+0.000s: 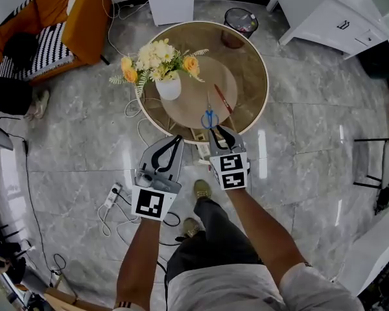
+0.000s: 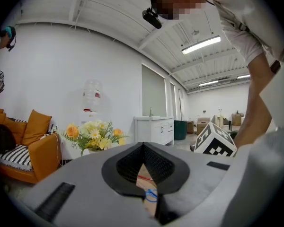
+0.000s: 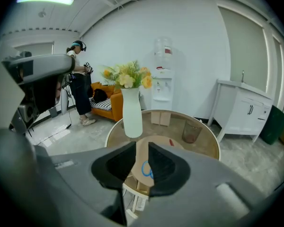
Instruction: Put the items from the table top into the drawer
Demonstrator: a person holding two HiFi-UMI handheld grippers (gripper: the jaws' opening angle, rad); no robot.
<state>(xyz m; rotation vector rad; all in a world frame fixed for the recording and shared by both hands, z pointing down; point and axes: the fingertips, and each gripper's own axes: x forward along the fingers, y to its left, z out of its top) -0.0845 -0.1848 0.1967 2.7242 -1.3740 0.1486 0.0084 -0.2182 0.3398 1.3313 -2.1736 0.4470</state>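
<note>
No item is stowed yet: scissors [image 1: 209, 118] and a red pen [image 1: 222, 99] are seen lying on the table [image 1: 249, 57], just ahead of the right gripper [image 1: 220, 132], whose jaws are parted and empty. The left gripper [image 1: 177, 139] is clenched on nothing. The drawer cannot be made out, being masked by the jaws.

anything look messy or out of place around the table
Nothing is spilled or broken: the vase stands upright, and the scissors and red pen lie on the round mat. Only the loose cables and power strip on the floor look untidy.
</note>
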